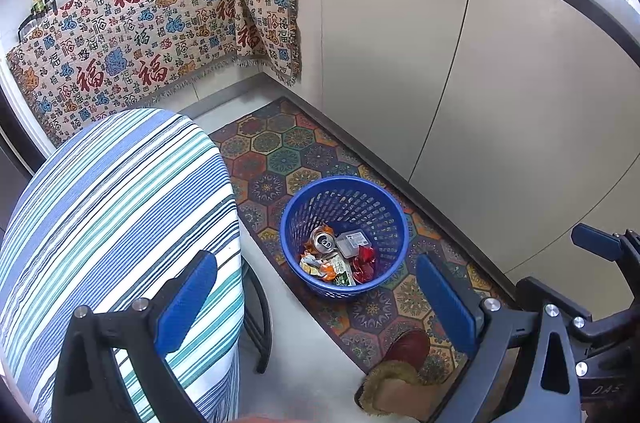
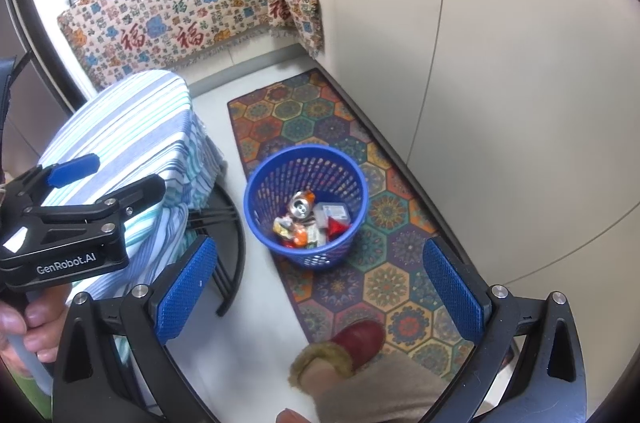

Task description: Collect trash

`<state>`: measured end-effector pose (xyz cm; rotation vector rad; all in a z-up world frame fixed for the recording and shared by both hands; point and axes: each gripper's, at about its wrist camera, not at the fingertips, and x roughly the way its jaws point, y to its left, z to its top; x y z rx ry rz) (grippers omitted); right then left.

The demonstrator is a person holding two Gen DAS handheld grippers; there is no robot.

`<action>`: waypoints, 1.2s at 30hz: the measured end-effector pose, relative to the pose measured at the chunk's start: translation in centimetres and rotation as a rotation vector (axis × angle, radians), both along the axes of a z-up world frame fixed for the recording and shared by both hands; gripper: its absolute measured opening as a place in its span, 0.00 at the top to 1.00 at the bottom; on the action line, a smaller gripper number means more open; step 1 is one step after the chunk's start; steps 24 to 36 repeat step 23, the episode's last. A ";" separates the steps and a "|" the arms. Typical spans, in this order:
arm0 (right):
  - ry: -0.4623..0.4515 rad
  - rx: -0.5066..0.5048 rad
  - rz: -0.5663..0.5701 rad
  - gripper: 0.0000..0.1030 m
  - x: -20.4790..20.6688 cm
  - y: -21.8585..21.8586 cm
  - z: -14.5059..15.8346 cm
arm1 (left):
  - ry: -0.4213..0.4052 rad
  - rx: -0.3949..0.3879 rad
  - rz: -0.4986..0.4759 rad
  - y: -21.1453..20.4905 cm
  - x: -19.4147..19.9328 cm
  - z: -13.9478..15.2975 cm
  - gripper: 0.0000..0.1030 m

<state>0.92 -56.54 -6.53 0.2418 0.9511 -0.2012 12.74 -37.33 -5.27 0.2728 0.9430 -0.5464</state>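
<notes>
Left tool [image 2: 96, 179] marked "GenRobot.AI" — blanket [image 2: 168, 15] repeats "福".

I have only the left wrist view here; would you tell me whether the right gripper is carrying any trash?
Observer: No. The right gripper is open, its fingers wide apart with nothing between them.
Operator: Thank you. How does my left gripper look from the side?
Observer: The left gripper is open and empty too, and it hovers over the striped tablecloth.
Operator: Is anything of the person visible around it?
Observer: Yes, a hand wraps around its handle at the lower left edge of the right wrist view.
</notes>
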 end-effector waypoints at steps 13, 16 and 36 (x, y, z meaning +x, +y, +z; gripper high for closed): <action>0.004 -0.003 -0.003 0.00 0.2 -0.3 0.0 | -0.004 0.006 -0.002 -0.3 0.0 0.0 0.02; 0.007 -0.003 -0.006 0.00 0.2 -0.4 0.0 | -0.007 0.003 -0.003 -0.2 -0.1 0.0 0.02; 0.010 -0.001 -0.013 0.00 0.2 -0.6 0.0 | -0.009 0.010 0.002 0.2 -0.2 -0.1 0.03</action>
